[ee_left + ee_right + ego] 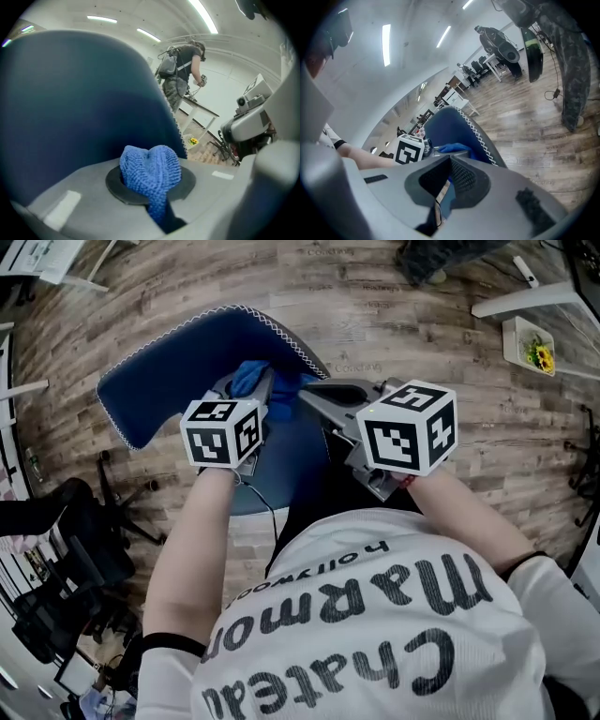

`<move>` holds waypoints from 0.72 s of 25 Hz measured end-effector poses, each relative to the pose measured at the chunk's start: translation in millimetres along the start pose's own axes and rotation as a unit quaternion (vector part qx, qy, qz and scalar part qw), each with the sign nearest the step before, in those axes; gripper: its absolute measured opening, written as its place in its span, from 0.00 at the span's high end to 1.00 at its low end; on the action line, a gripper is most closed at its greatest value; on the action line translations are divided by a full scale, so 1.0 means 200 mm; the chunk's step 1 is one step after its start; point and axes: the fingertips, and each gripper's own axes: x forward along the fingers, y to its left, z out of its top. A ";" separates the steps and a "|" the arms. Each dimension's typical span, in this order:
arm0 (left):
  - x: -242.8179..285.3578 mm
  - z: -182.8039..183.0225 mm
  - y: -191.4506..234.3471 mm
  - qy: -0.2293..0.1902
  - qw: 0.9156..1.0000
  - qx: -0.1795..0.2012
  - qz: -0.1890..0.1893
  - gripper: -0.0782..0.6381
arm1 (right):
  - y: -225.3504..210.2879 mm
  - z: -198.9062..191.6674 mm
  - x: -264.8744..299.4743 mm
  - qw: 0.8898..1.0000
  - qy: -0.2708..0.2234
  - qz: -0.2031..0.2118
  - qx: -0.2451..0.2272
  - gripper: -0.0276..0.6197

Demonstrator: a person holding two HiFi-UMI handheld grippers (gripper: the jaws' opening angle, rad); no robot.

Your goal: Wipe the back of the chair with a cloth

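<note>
Two grippers work over one chair, and the wiping step looks to be under way. At the left, the chair back (pixel 155 381), dark blue with a white stitched edge, curves up from the wooden floor (pixel 450 343). In the left gripper view the same chair back (pixel 70 103) fills most of the frame just behind the jaws.

Next comes the left gripper (pixel 265 382), whose jaws are clamped on a bunched blue cloth (pixel 248 374). Its own view shows the cloth (pixel 151 168) bulging out above the pinched pads, right up at the padded surface. I cannot tell whether it is pressed on or only just beside it.

Further right, the right gripper (pixel 311 396) points in toward the chair's right edge. Its jaws are drawn together with only a thin slit between them, and nothing is held.

My judgement is that the next move calls for pushing the wad firmly onto the fabric and sweeping it across toward the left edge. The empty gripper could steady the chair, which may swivel under that push.
</note>
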 end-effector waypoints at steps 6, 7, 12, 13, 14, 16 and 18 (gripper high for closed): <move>-0.24 -0.26 0.47 0.015 0.985 -0.112 0.128 0.84 | 0.05 -0.04 0.08 1.000 0.016 0.013 -0.005 0.94; -0.31 -0.30 0.57 0.016 0.980 -0.130 0.152 0.84 | 0.05 -0.04 0.10 1.000 0.020 0.015 -0.004 0.94; -0.66 -0.46 1.00 0.005 0.942 -0.196 0.274 0.84 | 0.05 -0.05 0.18 0.999 0.038 0.019 -0.002 0.94; -0.72 -0.49 1.05 -0.001 0.934 -0.204 0.293 0.84 | 0.05 -0.04 0.19 0.999 0.041 0.020 -0.002 0.94; -0.77 -0.51 1.09 -0.004 0.928 -0.207 0.309 0.84 | 0.05 -0.04 0.20 0.999 0.043 0.021 -0.002 0.94; -0.80 -0.55 1.12 0.003 0.923 -0.200 0.327 0.84 | 0.04 -0.03 0.22 0.999 0.046 0.023 -0.002 0.94; -0.78 -0.56 1.13 0.014 0.923 -0.191 0.333 0.84 | 0.02 -0.02 0.23 0.999 0.047 0.023 -0.002 0.94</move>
